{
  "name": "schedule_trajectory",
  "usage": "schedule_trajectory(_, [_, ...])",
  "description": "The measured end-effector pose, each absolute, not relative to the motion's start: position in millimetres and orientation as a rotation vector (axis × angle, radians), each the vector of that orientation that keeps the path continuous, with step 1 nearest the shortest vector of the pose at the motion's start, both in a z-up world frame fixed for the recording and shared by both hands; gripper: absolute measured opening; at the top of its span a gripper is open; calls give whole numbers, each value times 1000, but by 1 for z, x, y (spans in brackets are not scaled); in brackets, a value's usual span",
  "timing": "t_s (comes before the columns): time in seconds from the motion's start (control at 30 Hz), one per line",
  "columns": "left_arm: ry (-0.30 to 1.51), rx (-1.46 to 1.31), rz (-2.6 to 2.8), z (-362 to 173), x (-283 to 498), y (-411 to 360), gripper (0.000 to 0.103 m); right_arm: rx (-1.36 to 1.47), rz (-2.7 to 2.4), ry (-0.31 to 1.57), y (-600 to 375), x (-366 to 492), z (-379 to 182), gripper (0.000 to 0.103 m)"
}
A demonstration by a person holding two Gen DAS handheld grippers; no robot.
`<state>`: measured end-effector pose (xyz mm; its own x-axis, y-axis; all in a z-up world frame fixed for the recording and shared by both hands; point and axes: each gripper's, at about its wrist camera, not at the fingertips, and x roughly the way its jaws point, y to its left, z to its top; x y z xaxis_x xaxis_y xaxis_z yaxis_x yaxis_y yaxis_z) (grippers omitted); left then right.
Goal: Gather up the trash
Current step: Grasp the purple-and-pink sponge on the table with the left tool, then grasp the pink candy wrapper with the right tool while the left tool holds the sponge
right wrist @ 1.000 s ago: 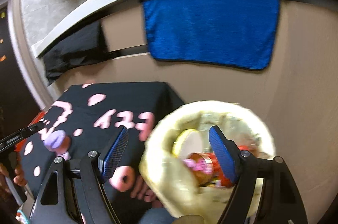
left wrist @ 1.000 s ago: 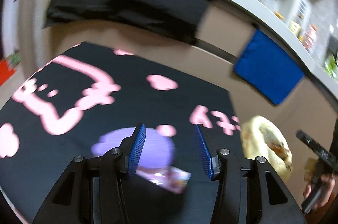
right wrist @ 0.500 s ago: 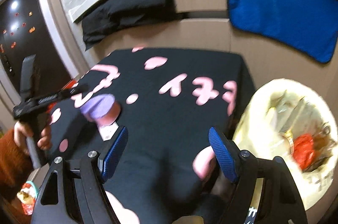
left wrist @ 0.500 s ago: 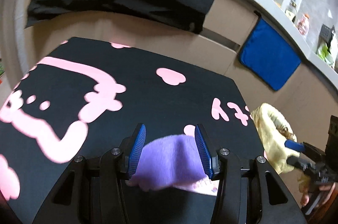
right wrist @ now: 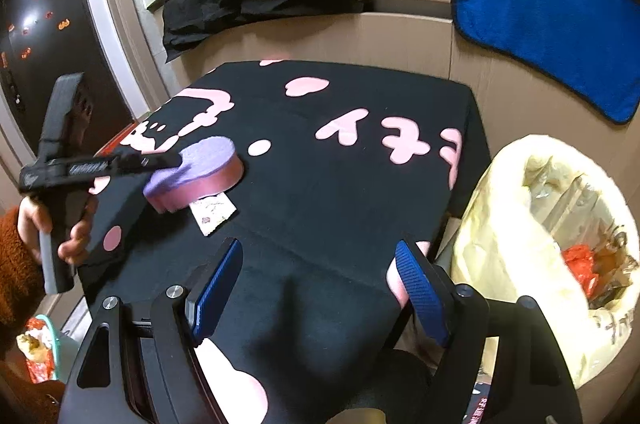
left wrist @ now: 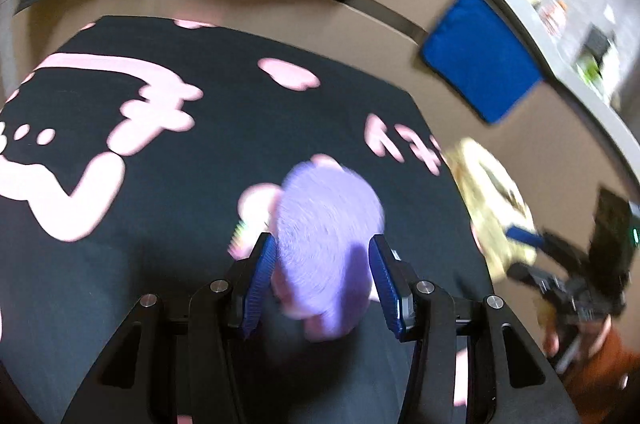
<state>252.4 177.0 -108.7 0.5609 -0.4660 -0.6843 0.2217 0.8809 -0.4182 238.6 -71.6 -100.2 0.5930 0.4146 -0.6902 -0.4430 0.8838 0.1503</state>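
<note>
The purple sponge [right wrist: 196, 172], a thick pad with a purple top and a pink side, sat on the black cloth [right wrist: 340, 184] that covered the desk, toward the left part of it. It appeared tilted, one end raised off the cloth, though the left wrist view was too blurred to settle that. The left gripper [left wrist: 322, 256] had its jaws on either side of the sponge; from the right wrist view its tip reached the sponge's upper edge [right wrist: 160, 164]. Whether the jaws were actually pinching it or only flanking it could not be told.

Just beside the sponge, partly under it, a small printed wrapper [right wrist: 214, 212] lay flat on the cloth. It seemed to be the piece of trash still to be picked up, and nothing gripped it yet.

The right gripper [right wrist: 320, 288] hovered over the near edge of the desk with its jaws spread wide and nothing between them.

To the right of the desk stood the bin [right wrist: 500, 224] lined with a yellowish bag, already holding red and clear wrappers. So part of the collecting looked done, while the wrapper remained, and the sponge apparently had to be moved aside first.
</note>
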Motion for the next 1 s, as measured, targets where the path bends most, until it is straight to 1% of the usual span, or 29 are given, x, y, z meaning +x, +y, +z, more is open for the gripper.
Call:
schedule_trajectory(0.13, [898,-211,-374,-109,247,159,49,-31,527,814,-66,239,-109,76])
schedule_trajectory(0.4, [911,-213,-252,-104,279,145,51,-44,598,847,-49,236,-124,76])
schedule_trajectory(0.53, [928,-187,-216,-107,291,138,56,-48,618,865,-41,236,-132,76])
schedule_trajectory(0.67, [941,-222,-209,-108,299,139,57,-52,627,870,-38,236,-137,77])
schedule_trajectory(0.77, [951,-237,-210,-109,301,141,58,-63,635,867,-37,236,-137,78])
schedule_trajectory(0.87, [975,-261,-209,-109,303,142,58,-69,660,870,-36,236,-138,83])
schedule_trajectory(1.0, [1014,-297,-214,-109,304,143,58,-56,674,876,-39,236,-138,84])
